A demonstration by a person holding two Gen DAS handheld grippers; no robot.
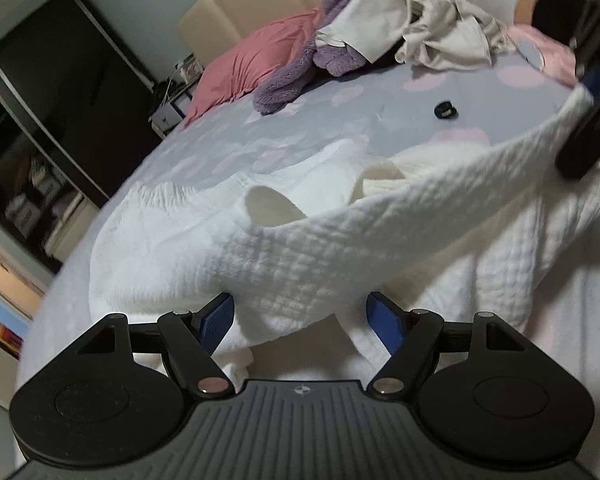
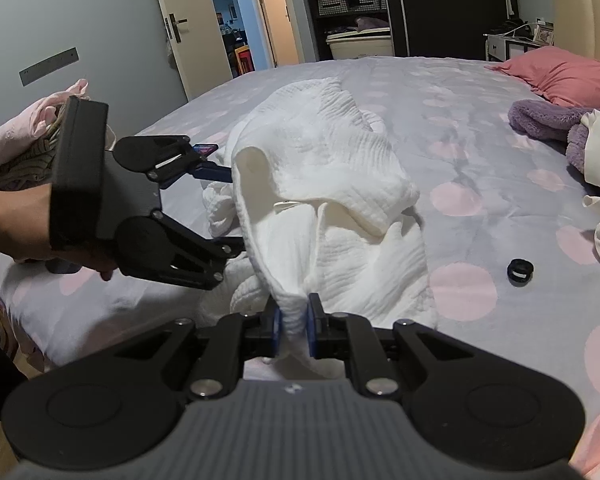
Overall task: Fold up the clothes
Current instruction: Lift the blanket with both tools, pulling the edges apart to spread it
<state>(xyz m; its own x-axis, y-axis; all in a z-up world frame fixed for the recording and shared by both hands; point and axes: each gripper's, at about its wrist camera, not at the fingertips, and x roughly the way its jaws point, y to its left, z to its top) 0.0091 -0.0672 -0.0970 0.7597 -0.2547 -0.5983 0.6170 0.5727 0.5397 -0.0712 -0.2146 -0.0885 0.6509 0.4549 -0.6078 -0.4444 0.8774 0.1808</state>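
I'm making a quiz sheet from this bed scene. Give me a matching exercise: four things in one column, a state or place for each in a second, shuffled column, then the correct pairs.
Things:
1. white textured garment
2. left gripper
3. pink pillow
4. small black ring

States or places:
A. lying alone on the dotted bedspread
B. open, fingers on either side of the fabric
C. pinched at one edge by the right gripper
D. at the head of the bed, by the headboard

Pairs: 1-C, 2-B, 3-D, 4-A
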